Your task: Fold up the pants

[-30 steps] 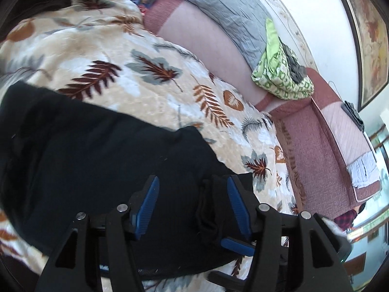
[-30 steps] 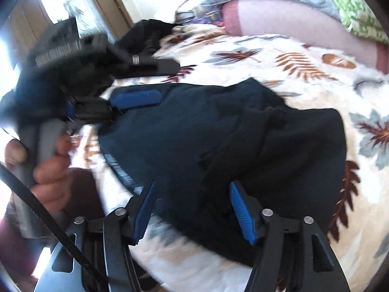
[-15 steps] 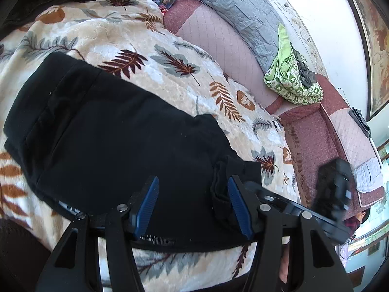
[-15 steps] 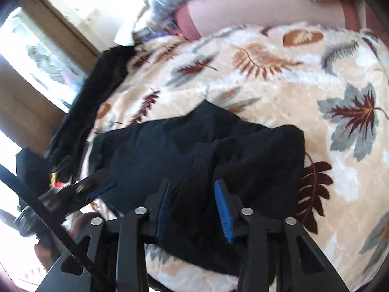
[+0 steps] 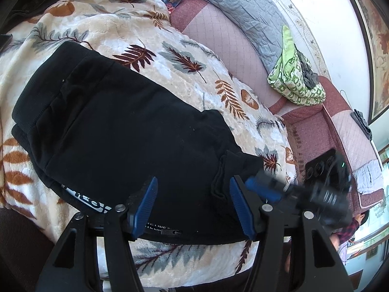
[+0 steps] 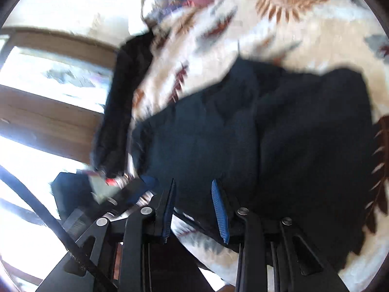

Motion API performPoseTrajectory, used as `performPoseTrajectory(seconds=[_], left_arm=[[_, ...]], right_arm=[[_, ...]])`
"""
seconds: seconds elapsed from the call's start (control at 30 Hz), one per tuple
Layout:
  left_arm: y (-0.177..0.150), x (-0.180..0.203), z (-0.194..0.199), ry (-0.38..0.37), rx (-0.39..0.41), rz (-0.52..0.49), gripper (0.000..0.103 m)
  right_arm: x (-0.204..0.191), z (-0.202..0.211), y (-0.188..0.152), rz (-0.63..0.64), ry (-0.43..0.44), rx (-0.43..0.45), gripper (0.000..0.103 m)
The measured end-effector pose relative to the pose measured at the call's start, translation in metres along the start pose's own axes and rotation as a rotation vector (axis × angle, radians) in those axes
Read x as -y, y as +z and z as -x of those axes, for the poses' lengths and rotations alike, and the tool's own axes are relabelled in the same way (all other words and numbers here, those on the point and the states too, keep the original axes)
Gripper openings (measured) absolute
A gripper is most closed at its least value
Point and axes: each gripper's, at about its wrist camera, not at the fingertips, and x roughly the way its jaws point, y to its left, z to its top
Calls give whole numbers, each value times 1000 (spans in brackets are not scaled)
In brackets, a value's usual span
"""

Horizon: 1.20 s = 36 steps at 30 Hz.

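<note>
Bare leaf-print blanket (image 5: 150,31) lies open beyond the folded black pants (image 5: 116,131). A pink sofa back (image 5: 218,39) and a green cloth bundle (image 5: 295,82) bound the far side.

left wrist view: close above the folded black fabric pants (image 5: 126,131), facing the pink quilted sofa (image 5: 218,36).
right wrist view: close, blurred, facing the window.
shared: the pants (image 6: 279,133), leaf-print fleece blanket (image 5: 189,68).

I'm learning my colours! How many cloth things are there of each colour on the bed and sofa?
Black: 1, the pants
Cream with leaves: 1, the blanket
Grey: 1, the quilt
Green and white: 1, the bundle
Total: 4
</note>
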Motion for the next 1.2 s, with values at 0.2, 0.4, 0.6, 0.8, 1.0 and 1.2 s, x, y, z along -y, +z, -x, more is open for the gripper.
performPoseTrajectory(seconds=[0.2, 0.4, 0.6, 0.8, 1.0, 1.2], left_arm=[[-7, 11, -9, 2, -30, -23, 61], [-14, 19, -12, 17, -50, -52, 61], [-17, 18, -16, 20, -64, -51, 65], [-21, 24, -26, 16, -90, -62, 65], [-16, 21, -13, 39, -54, -54, 65], [-7, -3, 0, 66, 6, 47, 68]], right_arm=[[13, 18, 31, -42, -111, 88, 46], [40, -9, 41, -71, -221, 59, 66], [45, 59, 44, -121, -73, 185, 70], [71, 94, 16, -182, -81, 185, 71], [97, 64, -4, -240, -88, 149, 72], [55, 91, 0, -105, -148, 251, 73]])
